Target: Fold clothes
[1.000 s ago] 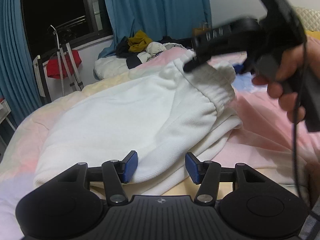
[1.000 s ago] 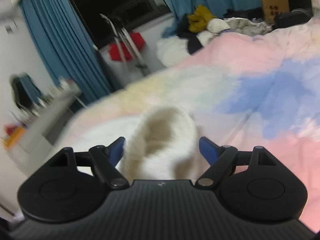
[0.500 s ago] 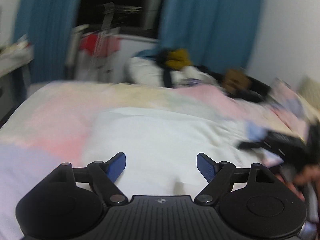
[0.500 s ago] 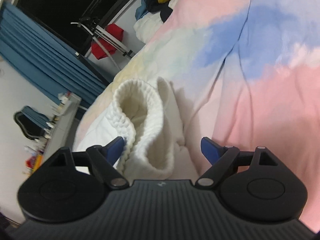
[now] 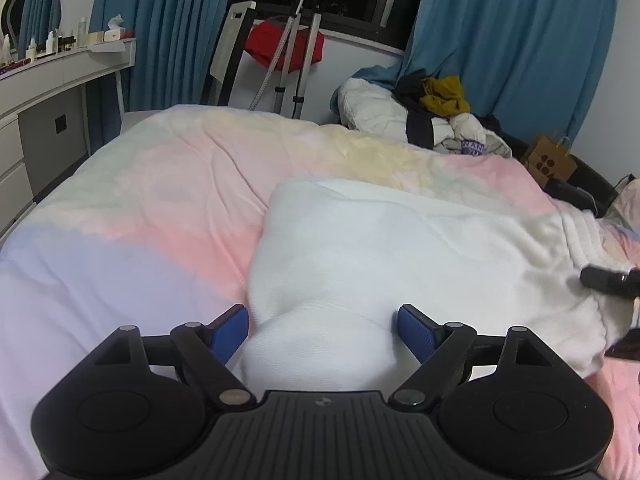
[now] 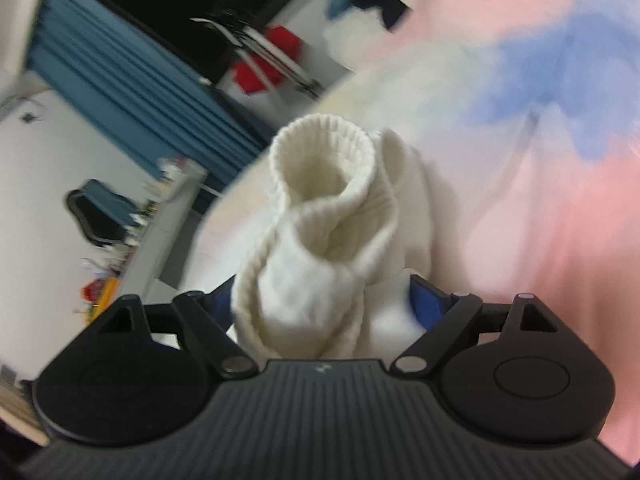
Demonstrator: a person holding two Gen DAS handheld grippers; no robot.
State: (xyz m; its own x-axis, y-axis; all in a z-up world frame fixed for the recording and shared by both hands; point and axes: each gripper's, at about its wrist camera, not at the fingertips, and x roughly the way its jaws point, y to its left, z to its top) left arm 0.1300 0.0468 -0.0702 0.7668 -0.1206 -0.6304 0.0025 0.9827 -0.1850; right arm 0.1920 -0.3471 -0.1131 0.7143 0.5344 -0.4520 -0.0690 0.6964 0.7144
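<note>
From the right wrist view we see everything smeared by motion: the curtains [image 6: 132, 92], the red thing by the window [image 6: 266, 64] and the small items on the desk [image 6: 160, 200] cannot be made out. The white garment [image 6: 320, 240] bulges over the left blue pad of the right gripper [image 6: 320, 300], so we cannot tell whether the pads press it. In the left wrist view the right gripper [image 5: 612, 280] is cut off at the frame's edge (only a dark tip shows). The garment's near fold [image 5: 320, 344] runs under the left gripper [image 5: 322, 326] body, out of sight.
</note>
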